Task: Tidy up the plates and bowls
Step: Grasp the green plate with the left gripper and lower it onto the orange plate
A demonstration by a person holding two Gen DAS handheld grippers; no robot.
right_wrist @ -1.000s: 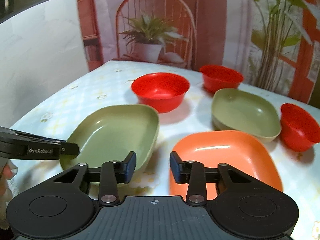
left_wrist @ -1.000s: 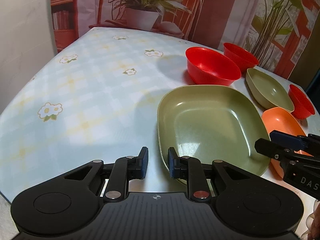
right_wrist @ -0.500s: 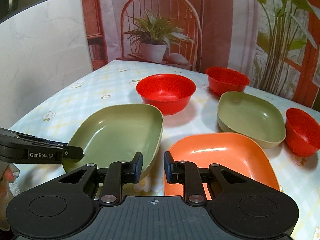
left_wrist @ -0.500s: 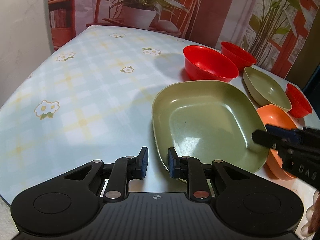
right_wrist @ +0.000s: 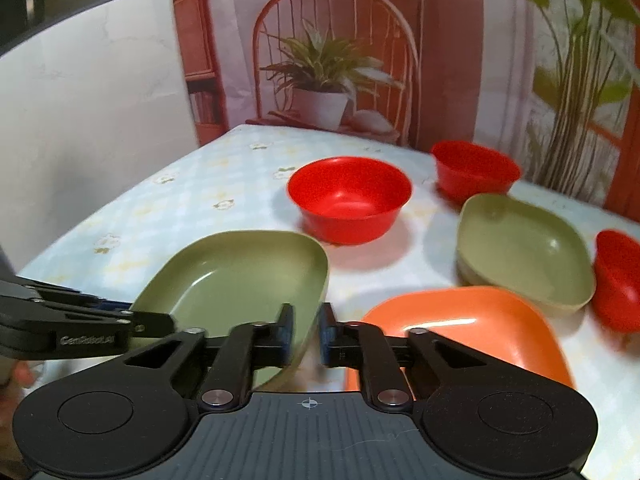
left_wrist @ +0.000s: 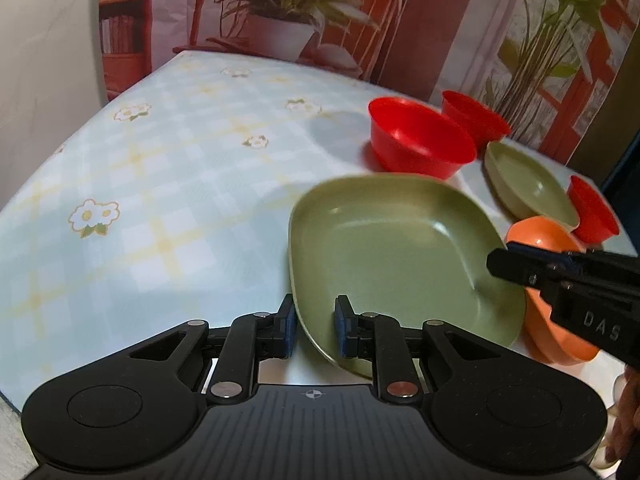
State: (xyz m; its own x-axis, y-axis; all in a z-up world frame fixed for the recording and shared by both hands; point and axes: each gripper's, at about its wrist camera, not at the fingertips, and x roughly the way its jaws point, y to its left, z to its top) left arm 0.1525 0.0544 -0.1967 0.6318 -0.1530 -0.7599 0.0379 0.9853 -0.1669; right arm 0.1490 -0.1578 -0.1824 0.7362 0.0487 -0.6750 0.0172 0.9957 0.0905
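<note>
A large green plate (left_wrist: 396,256) is lifted off the table, its right edge over the orange plate (left_wrist: 554,320). My left gripper (left_wrist: 314,330) is shut on its near left rim. My right gripper (right_wrist: 305,334) is shut on the same green plate (right_wrist: 236,284) at its right rim; the right gripper also shows in the left wrist view (left_wrist: 560,280). The orange plate (right_wrist: 468,332) lies just right of it. A second green plate (right_wrist: 524,252) and three red bowls, one large (right_wrist: 352,200), stand behind.
The table has a pale blue checked cloth with flowers (left_wrist: 160,184). Behind it are a potted plant (right_wrist: 324,92) on a red chair and a tall plant (right_wrist: 576,80). A white wall (right_wrist: 100,120) is on the left.
Both grippers have closed on the green plate's rims and lifted it; it has tilted and moved right, over the orange plate's edge.
</note>
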